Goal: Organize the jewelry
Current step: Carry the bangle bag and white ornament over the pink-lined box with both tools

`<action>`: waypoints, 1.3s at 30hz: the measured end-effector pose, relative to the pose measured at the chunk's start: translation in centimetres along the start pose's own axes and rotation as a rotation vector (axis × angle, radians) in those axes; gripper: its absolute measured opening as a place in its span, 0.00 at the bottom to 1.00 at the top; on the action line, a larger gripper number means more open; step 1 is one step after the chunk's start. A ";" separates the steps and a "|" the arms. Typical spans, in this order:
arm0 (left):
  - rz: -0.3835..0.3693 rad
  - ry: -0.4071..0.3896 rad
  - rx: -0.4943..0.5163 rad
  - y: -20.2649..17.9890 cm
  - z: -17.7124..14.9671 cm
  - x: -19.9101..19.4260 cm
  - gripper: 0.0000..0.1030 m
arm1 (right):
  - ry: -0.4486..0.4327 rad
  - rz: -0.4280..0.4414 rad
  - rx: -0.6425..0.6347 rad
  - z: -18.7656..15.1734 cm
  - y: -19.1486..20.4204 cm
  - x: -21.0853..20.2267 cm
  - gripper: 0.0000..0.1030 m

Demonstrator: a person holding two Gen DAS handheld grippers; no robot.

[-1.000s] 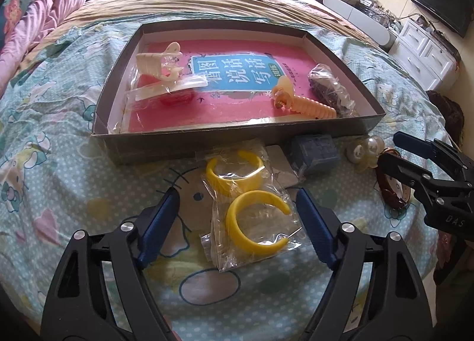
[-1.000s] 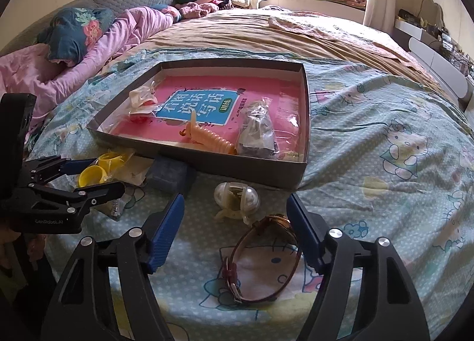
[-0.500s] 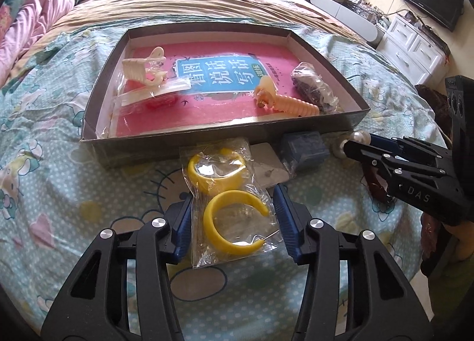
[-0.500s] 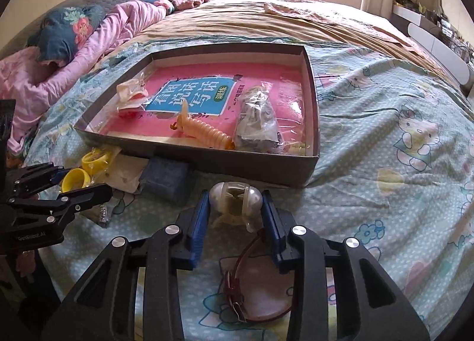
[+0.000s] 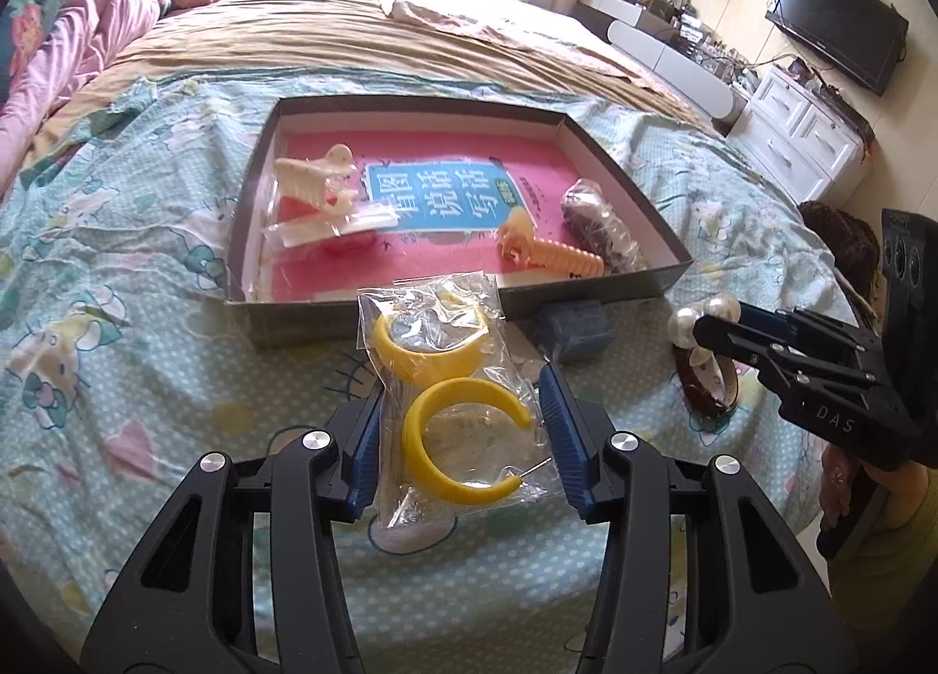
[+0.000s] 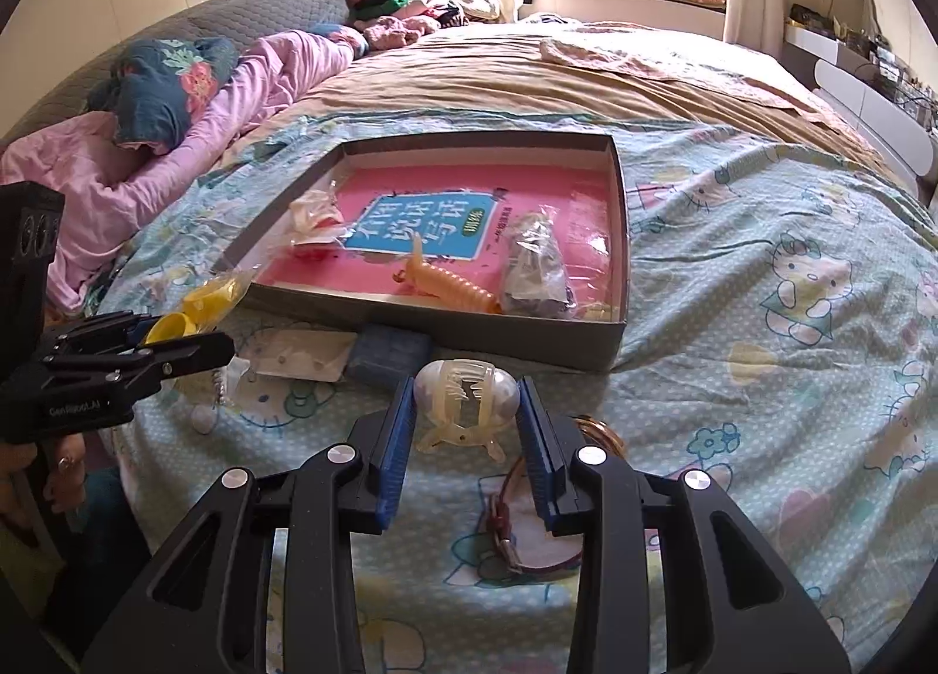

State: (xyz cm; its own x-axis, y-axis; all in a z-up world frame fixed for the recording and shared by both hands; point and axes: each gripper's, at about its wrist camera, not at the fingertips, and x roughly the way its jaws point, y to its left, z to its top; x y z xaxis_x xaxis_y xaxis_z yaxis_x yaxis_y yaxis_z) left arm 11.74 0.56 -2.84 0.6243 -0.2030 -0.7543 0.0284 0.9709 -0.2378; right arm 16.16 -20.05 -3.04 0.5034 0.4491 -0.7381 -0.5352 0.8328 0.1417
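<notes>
Both tongs are gripping loads, left (image 5: 463,428) the earring bag (image 5: 451,381), right (image 6: 466,428) the pearl clip (image 6: 466,390); lifting clear of the box (image 6: 621,240) wall looks advisable.

Bagged yellow hoops (image 5: 457,404), pearl claw clip (image 6: 466,398)

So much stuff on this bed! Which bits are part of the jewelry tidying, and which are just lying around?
Part of the job:
- bag of yellow hoop earrings, held by the left gripper
- pearl hair claw, held by the right gripper
- shallow box they go into
- brown strap
- small blue box

Just lying about:
- pink blanket
- clothes pile
- television
</notes>
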 end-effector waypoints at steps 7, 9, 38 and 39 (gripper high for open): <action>0.003 -0.030 -0.035 1.4 0.6 -1.3 0.39 | -0.020 0.024 -0.030 0.7 1.7 -0.7 0.32; 0.006 -0.039 -0.044 1.7 0.7 -1.6 0.39 | -0.024 0.028 -0.038 0.9 2.2 -0.8 0.32; 0.056 -0.123 -0.084 5.1 3.7 -3.4 0.36 | -0.100 0.063 -0.069 5.5 5.3 -0.3 0.32; 0.055 -0.124 -0.083 5.3 3.8 -3.3 0.36 | -0.104 0.064 -0.067 5.7 5.3 -0.3 0.32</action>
State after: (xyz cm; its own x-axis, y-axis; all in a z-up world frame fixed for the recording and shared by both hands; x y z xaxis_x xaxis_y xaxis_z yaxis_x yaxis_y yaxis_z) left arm 12.83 6.83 0.72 0.7146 -0.1273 -0.6878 -0.0702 0.9653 -0.2516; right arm 17.06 -13.91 1.70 0.5326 0.5350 -0.6558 -0.6111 0.7792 0.1394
